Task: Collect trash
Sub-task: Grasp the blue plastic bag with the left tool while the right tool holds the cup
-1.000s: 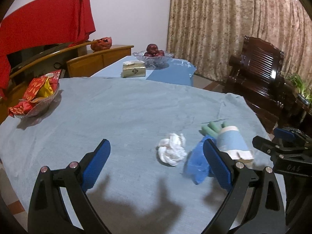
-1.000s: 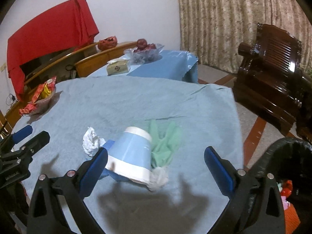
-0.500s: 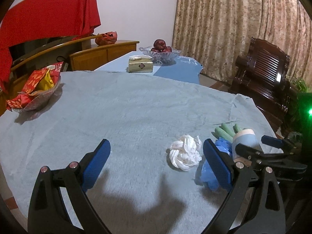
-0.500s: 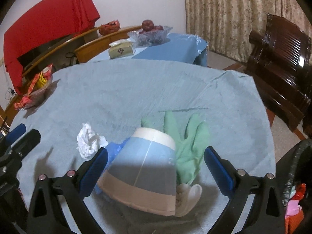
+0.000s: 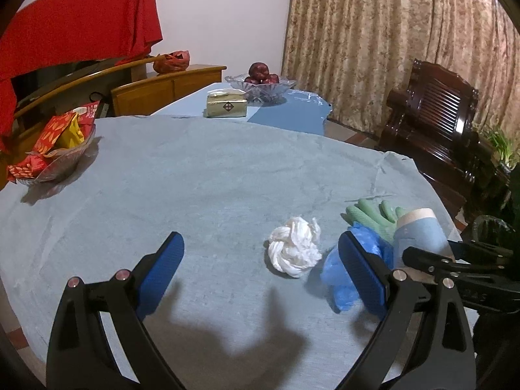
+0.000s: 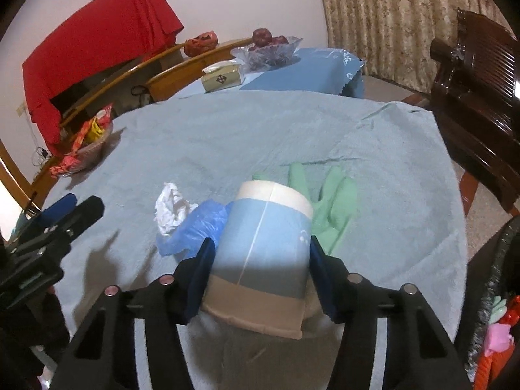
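A blue and white paper cup (image 6: 263, 247) lies on its side on the grey tablecloth (image 6: 227, 136). My right gripper (image 6: 261, 266) is shut on the cup, one pad on each side. The cup also shows in the left wrist view (image 5: 421, 234). Beside it lie a green glove (image 6: 334, 201), a crumpled blue plastic piece (image 6: 195, 227) and a white tissue ball (image 5: 294, 250). My left gripper (image 5: 260, 273) is open and empty above the cloth, the tissue ball between its fingers and a little ahead.
A bowl of red snack packets (image 5: 55, 149) stands at the table's left. A tissue box (image 5: 227, 107) and fruit bowl (image 5: 260, 83) sit on the far table. A dark wooden chair (image 5: 432, 123) stands right. A black trash bag (image 6: 497, 308) hangs at the right edge.
My right gripper has moved forward and closed its fingers on the paper cup. My left gripper has stayed open and shifted slightly toward the tissue ball.
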{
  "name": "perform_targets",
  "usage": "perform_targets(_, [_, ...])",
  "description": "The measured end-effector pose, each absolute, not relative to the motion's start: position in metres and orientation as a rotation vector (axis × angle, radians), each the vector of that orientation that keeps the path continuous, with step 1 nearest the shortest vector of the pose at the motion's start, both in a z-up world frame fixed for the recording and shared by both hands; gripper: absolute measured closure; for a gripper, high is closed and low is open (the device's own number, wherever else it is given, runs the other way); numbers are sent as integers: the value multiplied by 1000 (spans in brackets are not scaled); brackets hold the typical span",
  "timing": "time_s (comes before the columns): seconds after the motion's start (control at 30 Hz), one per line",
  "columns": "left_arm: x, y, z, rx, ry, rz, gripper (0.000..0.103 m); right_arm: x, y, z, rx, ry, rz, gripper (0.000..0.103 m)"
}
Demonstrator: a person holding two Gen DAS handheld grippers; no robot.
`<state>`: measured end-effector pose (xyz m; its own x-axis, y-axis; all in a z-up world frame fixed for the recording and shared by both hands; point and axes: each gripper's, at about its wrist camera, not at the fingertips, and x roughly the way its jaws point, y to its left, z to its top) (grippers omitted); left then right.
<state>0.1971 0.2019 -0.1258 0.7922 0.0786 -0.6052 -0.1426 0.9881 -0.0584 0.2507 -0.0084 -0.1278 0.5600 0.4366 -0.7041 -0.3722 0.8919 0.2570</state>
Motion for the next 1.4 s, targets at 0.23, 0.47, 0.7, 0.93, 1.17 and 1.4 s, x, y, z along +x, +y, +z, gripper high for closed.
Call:
perform_targets(0.23, [195,177,-125,-88,647,66,10,237,-38,-117,109,830,432,47])
perform_targets(0.47, [205,140,-135,-86,671,-19,10,233,-65,-119,104,831,374,47])
perform_targets(0.7, [223,114,-151,-90,709,-61,16,237,-80,-124,110,831,344,47])
perform_targets(0.93, [238,102,-172,-87,770,-61,21,240,-85,-129,113,833,338,47])
perform_targets(1.17, [247,95,-191,-91,838,-73,55,240,-88,-130,114,833,339,47])
perform_targets(1.4, [237,99,-183,-100,805,-48,92,237,-88,-127,112,820,341,47])
